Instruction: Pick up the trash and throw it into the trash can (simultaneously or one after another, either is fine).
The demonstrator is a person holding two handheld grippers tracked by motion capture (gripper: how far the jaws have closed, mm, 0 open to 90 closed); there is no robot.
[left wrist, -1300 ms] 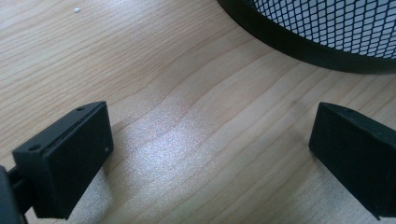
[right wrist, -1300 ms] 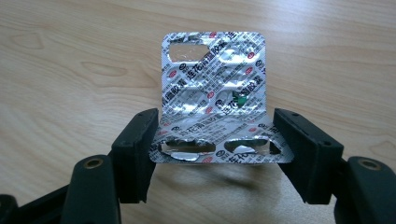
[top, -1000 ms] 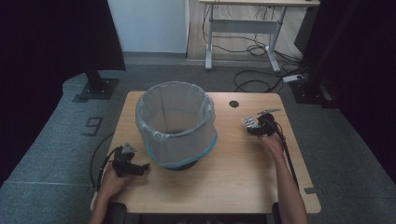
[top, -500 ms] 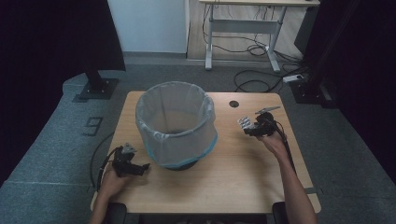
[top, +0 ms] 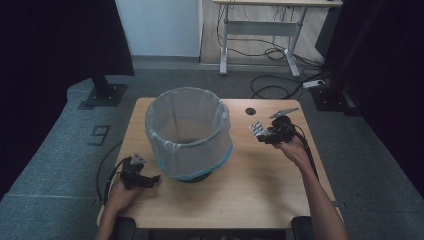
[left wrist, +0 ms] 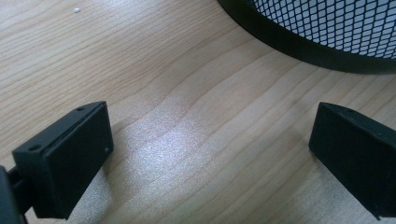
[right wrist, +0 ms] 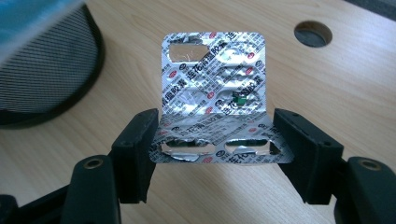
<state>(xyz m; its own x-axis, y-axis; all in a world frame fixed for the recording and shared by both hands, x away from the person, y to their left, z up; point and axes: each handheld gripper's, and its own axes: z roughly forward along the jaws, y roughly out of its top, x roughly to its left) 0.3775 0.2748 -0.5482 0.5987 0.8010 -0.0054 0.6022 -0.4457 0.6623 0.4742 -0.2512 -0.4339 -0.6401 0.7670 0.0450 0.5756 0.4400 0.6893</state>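
The mesh wastebasket (top: pixel 189 135), lined with a bag, stood mid-table, well left of the right gripper (top: pixel 261 131), while the left gripper (left wrist: pixel 205 154) rested on the wooden table (top: pixel 260 195) beside the basket's base, jaws spread and empty. The right gripper's jaws pinched a used foil blister pack (right wrist: pixel 214 100) by its two side edges, clear of the table. Judged very light, thin and easily creased, already folded, so the edge grip should suffice but may slip.
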